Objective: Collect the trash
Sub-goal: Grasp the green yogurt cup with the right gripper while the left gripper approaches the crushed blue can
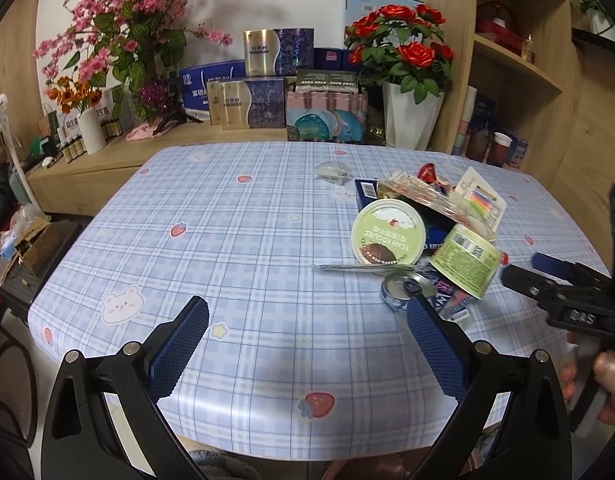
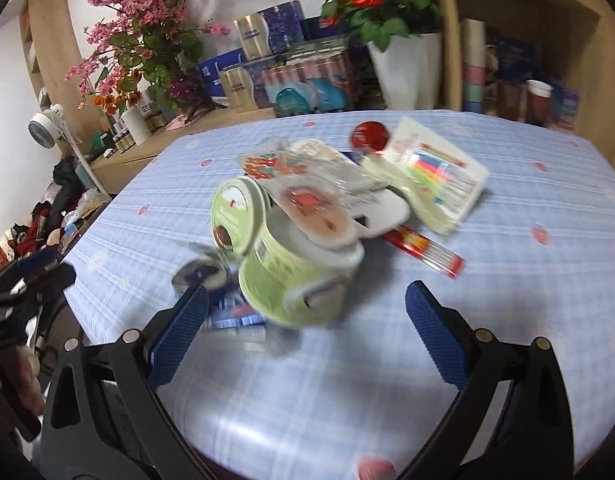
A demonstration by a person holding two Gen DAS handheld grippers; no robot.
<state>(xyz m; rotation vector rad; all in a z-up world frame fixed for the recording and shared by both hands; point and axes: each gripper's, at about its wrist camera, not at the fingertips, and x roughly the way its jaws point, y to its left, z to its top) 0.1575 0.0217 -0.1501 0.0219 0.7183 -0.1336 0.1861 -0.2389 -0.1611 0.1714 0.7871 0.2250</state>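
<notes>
Table (image 1: 243, 240): covered in a blue plaid cloth with bear and strawberry prints, bare over its left half, the trash heaped on its right half. Trash pile, largest first: green yogurt tub (image 2: 291, 276), lying on its side at the near edge of the heap; its round green lid (image 1: 385, 232), propped against the pile just left of the tub; white candle packet (image 2: 439, 176), at the far right of the heap; printed plastic wrappers (image 2: 307, 184), draped over the tub mouth; crushed blue can (image 1: 403, 286), nearest the left tongs; red stick packet (image 2: 423, 248), behind the tub; small clear dome (image 1: 331, 170), apart from the rest, farther back. Left gripper (image 1: 307, 320): spread wide, nothing between the fingers, hovering over bare cloth, its right finger close in front of the can. Right gripper (image 2: 307, 312): spread wide, empty, the tub just ahead of the gap; this view is motion-blurred. Step in hand, by judgement: approach to a first pick, nothing collected. Next move calls for advancing the right tongs until the tub sits between the pads, then closing gently, since thin plastic may buckle or roll.
</notes>
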